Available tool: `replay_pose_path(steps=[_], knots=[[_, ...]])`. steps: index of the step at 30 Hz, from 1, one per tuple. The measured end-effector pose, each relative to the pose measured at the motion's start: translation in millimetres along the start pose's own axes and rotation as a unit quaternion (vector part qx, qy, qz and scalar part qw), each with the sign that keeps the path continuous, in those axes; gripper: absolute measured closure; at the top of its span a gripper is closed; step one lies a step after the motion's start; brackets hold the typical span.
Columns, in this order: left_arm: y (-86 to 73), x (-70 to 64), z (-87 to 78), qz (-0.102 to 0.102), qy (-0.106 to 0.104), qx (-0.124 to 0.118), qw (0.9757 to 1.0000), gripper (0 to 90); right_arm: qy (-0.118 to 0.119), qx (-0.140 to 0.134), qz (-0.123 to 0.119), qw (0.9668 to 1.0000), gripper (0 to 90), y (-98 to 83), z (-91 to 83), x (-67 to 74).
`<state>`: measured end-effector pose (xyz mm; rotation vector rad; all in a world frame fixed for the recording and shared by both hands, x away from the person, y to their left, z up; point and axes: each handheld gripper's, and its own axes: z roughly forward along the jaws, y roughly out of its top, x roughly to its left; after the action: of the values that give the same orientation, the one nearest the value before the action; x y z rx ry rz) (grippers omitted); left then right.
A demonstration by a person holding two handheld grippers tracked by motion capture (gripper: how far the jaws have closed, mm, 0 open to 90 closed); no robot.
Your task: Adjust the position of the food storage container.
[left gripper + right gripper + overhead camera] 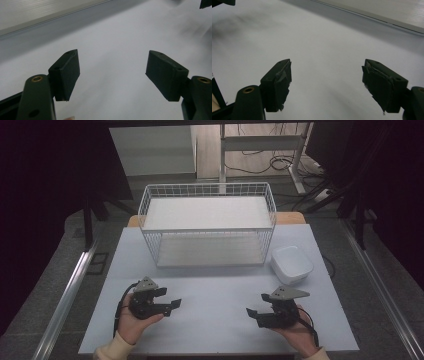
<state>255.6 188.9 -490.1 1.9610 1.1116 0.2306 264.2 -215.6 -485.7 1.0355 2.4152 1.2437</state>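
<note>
Two black two-jaw grippers rest low over a pale grey rectangular table (215, 320), the largest thing in the high view; no writing can be read on anything. At the table's far side stands a white wire two-tier shelf basket (207, 225), its upper and lower white boards both bare. Just right of the basket's near corner sits a white square plastic bowl (291, 264), which looks empty. Nearer the person, the left gripper (172, 304) lies in the left hand (131, 317) and the right gripper (252, 313) in the right hand (295, 330), well apart and pointing toward each other across bare tabletop. Each carries a grey three-cornered plate. In the left gripper view its jaws stand wide apart with nothing between; in the right gripper view likewise, the pads (280, 82) frayed at their edges.
</note>
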Motion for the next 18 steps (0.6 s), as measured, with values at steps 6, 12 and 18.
replay_pose_path(steps=[6, 12, 18], knots=[[-0.6, 1.5, -2.1, -0.002, -0.008, -0.004, 1.0000, 27.0, -0.005, -0.006, 0.005, 1.0000, 27.1, 19.3, -11.8, -3.1], [-1.9, 3.6, -4.9, -0.005, -0.013, -0.007, 0.9999, 27.0, -0.021, -0.016, 0.009, 0.9996, 28.9, 47.3, -29.6, -17.0], [0.0, 4.1, -6.3, -0.009, -0.013, -0.011, 0.9998, 27.0, -0.030, -0.017, 0.010, 0.9994, 30.5, 69.1, -39.8, -35.0]])
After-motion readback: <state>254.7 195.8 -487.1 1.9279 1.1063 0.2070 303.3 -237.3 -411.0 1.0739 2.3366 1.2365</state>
